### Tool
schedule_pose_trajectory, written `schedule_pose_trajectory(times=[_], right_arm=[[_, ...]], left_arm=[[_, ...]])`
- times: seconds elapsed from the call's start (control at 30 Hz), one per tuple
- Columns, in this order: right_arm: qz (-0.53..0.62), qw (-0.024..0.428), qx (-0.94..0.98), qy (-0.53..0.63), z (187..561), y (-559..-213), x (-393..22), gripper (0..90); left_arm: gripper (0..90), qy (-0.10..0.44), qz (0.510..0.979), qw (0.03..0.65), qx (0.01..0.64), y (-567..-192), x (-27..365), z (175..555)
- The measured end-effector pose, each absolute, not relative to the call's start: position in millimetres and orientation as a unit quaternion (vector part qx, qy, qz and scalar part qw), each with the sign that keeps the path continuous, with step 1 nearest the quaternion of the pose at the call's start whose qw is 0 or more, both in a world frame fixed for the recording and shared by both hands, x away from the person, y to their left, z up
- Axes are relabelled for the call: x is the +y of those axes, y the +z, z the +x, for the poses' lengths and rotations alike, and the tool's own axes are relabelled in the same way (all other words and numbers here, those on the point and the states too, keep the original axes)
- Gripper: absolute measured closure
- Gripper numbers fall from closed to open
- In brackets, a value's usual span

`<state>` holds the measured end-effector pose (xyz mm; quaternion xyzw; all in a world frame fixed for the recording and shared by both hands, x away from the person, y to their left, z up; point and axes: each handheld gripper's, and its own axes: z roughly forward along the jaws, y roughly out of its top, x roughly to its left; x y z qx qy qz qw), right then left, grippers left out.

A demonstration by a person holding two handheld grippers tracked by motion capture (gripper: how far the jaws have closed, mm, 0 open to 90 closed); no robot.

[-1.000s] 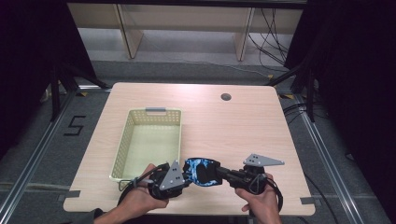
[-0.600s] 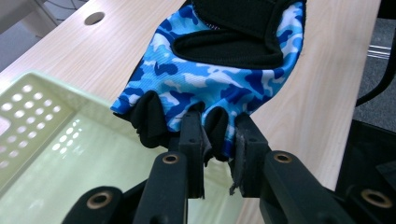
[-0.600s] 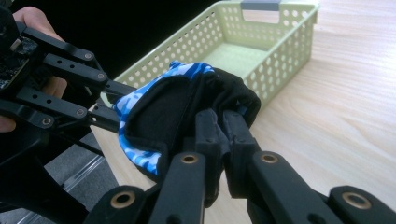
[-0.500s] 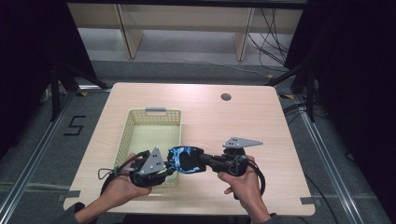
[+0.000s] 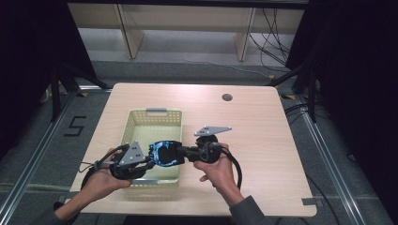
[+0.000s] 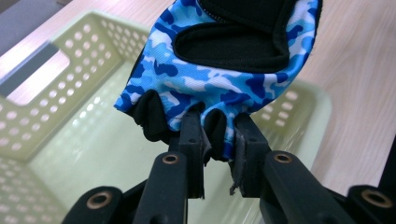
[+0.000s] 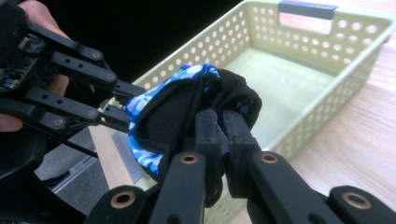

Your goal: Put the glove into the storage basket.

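Fingers of both grippers clamped on one blue camouflage glove with black padding (image 5: 164,153), held over the near end of the pale green perforated plastic basket (image 5: 141,123).

We see the left gripper (image 5: 146,159) pinching the glove's fingertip edge (image 6: 205,122) and the right gripper (image 5: 182,152) pinching its black cuff side (image 7: 229,105), the glove stretched between them above the basket's near right corner. We hold it clear of the basket floor, which lies bare beneath. To the right of the basket rim, the light wooden table (image 5: 263,126) is open out to its rounded far corner, with a dark round grommet (image 5: 227,97) near the far edge.
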<state>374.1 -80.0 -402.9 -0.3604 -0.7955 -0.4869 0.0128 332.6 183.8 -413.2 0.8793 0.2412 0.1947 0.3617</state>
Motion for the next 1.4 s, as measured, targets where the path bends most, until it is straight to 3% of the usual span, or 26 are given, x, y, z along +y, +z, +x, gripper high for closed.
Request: schedule_pose_trajectory(times=[0.63,1.17,1.4], right_arm=[[-0.358,0.04,-0.813,-0.457,393.3,-432.8,-30.7,86.9],[-0.374,0.048,-0.821,-0.429,399.2,-458.0,-12.5,86.9],[-0.383,0.046,-0.828,-0.408,397.6,-457.1,-11.3,86.9]], left_arm=[[74.9,0.174,0.893,0.32,0.266,-433.1,222.7,344.2],[72.8,0.145,0.902,0.291,0.285,-452.6,231.4,352.8],[61.2,0.141,0.901,0.293,0.287,-448.9,233.1,353.2]])
